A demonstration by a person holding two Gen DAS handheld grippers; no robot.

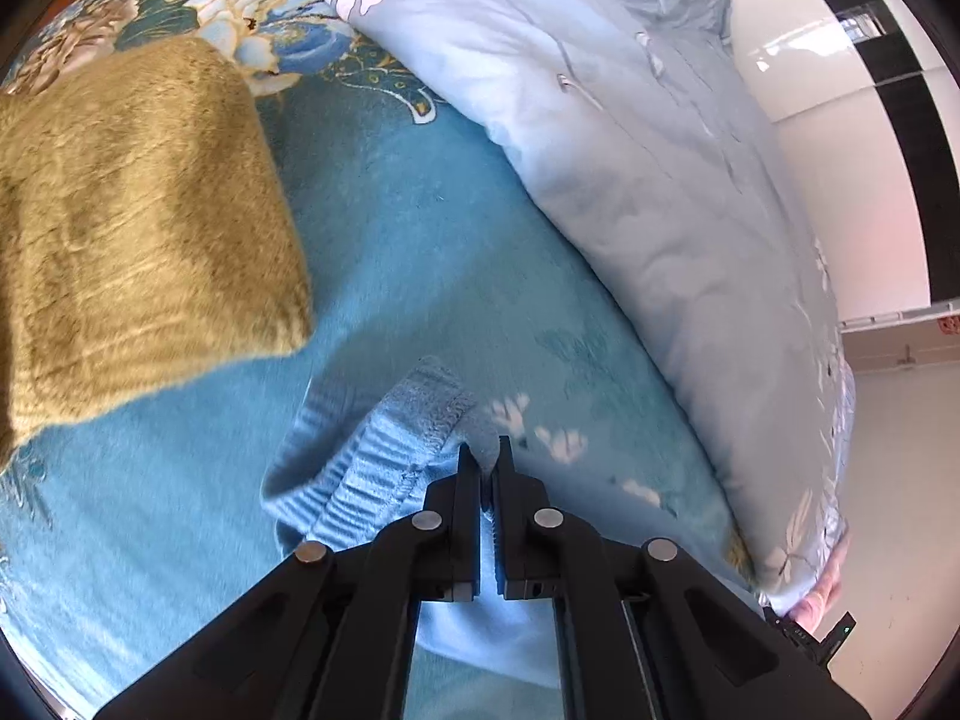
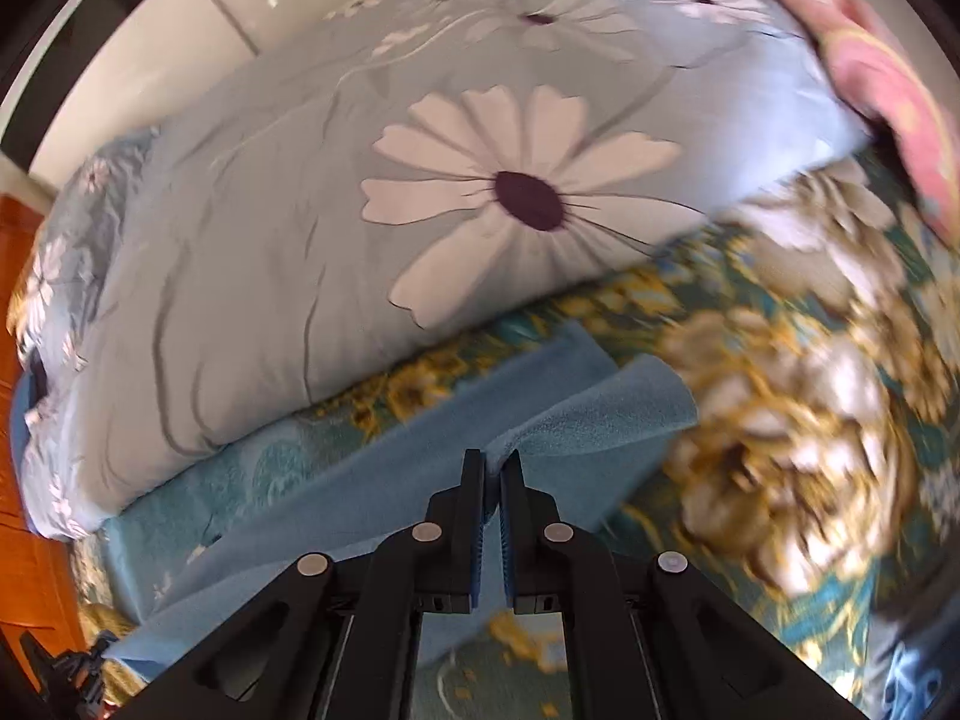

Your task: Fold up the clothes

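Right-wrist view smeared by blur on its right side, so the gold and white flowers of the bedspread (image 2: 798, 420) there hard to make out; lower part of each view blocked by black gripper linkage. Most of the light blue garment (image 1: 384, 450) hidden under the left gripper (image 1: 486, 456), only a ribbed, fleecy hem and a pale fold visible beyond and below the fingers. Cut off at the left edge of the left-wrist view, a folded olive-green plush cloth (image 1: 138, 228) lying on the teal bedspread (image 1: 432, 240). Large grey-blue duvet with white daisies (image 1: 630, 150) heaped along the right side of that view, bordering the open stretch of bed; behind it a glossy white wall. Same duvet (image 2: 360, 210) filling the upper half of the right-wrist view, a pink patterned fabric (image 2: 882, 78) partly cut off at the top right corner, orange-brown wood at the far left edge. Left gripper pinched tight on the garment's edge, cloth squeezed between the fingers at their tips. Right gripper (image 2: 492, 462) likewise clamped nearly together on a raised ridge of the same blue garment (image 2: 420, 456), the fabric stretching away left and right from the tips across the bedspread, just in front of the duvet.
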